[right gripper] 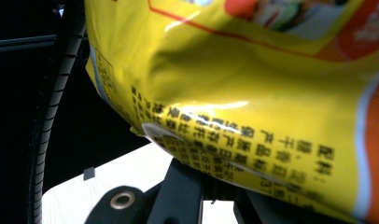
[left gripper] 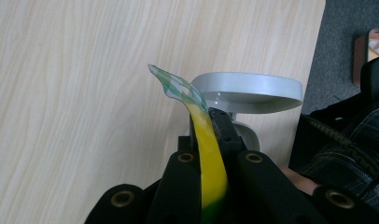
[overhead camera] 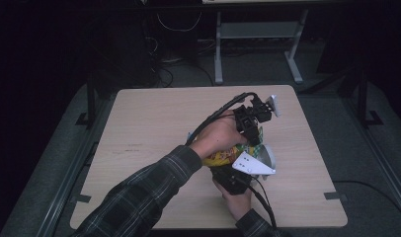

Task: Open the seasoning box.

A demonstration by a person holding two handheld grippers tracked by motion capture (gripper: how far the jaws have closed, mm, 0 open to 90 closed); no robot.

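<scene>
A yellow snack bag (overhead camera: pixel 219 157) hangs between both grippers over the middle right of the wooden table (overhead camera: pixel 154 118). My left gripper (overhead camera: pixel 255 138) is shut on its sealed edge: a thin yellow and green strip of the bag (left gripper: pixel 208 154) runs up between the black jaws of the left gripper (left gripper: pixel 208 119). My right gripper (overhead camera: pixel 224 171) grips the bag from the near side. In the right gripper view the printed yellow bag (right gripper: pixel 253 84) lies very close, pinched at its lower edge by the right gripper (right gripper: pixel 215 184). A grey bowl (overhead camera: pixel 268 155) sits just beyond the bag; its rim (left gripper: pixel 248 88) is tilted.
The table's right edge (left gripper: pixel 313 70) lies close to the bowl, with grey floor past it. A plaid sleeve (overhead camera: pixel 154 182) crosses the table's near half. Desk legs (overhead camera: pixel 218 49) and cables stand in the dark behind the table.
</scene>
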